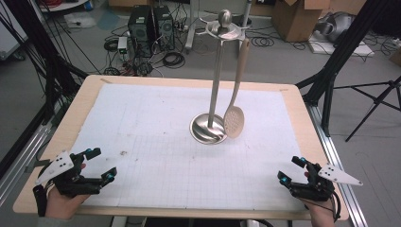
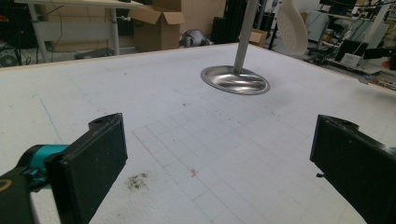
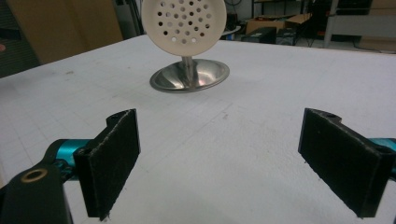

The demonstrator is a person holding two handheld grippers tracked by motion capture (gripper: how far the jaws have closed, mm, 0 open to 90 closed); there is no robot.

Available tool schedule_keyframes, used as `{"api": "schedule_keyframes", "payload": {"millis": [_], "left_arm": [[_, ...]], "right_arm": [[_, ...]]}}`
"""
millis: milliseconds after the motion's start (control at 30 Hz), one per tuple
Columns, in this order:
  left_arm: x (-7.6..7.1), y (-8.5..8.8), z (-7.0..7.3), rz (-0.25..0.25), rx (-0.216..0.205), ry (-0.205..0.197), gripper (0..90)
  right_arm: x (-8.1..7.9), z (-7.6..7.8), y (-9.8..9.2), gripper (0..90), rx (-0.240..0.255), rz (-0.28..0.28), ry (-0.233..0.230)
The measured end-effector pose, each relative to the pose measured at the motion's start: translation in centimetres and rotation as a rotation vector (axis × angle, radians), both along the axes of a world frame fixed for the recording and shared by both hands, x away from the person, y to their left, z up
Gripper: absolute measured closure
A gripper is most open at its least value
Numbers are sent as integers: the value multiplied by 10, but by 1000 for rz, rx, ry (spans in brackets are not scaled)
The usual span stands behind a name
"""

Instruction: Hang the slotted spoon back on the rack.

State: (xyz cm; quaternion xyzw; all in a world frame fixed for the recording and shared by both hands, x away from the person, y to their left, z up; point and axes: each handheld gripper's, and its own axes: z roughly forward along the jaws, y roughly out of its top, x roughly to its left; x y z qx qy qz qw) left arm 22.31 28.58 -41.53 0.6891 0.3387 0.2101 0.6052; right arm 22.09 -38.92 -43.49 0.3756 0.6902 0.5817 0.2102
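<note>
— Start with what's closest to us. What are the two claws doing?

— The left gripper (image 1: 100, 164) sits at the near left corner of the table (image 1: 90, 94), held in the person's left hand (image 1: 61, 201). Its jaws are spread wide, with nothing between them but the white gridded mat (image 1: 156, 123). In the left gripper view, the pads (image 2: 95, 163) stand far apart over a small dark smudge (image 2: 137, 181) on the mat.

— And the other one?

— Same story. The right gripper (image 1: 291, 170) is at the near right corner, jaws wide apart, empty, touching nothing that I can make out. From its own camera the pads (image 3: 114, 156) frame bare mat, and whether the lower edges graze the surface I honestly can't tell from here.

— What's out past them?

— Toward the middle of the table, somewhat right of centre, a metal utensil stand (image 1: 215, 94) stands upright on a round, dished steel base (image 1: 207, 128). A cream slotted spoon (image 1: 235, 118) hangs from the top of the stand, its perforated head down just beside the base. Both claws are well apart from it.

— Beyond the table?

— Floor clutter: black computer towers (image 1: 151, 23), loose cables (image 1: 172, 59), and cardboard boxes (image 1: 295, 16) at the back.
</note>
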Motion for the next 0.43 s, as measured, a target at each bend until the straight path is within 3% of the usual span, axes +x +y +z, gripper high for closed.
{"api": "schedule_keyframes", "payload": {"millis": [433], "left_arm": [[-2, 0, -1, -5, 4, -4, 43]], "right_arm": [[-1, -3, 1, 118, -11, -4, -9]]}}
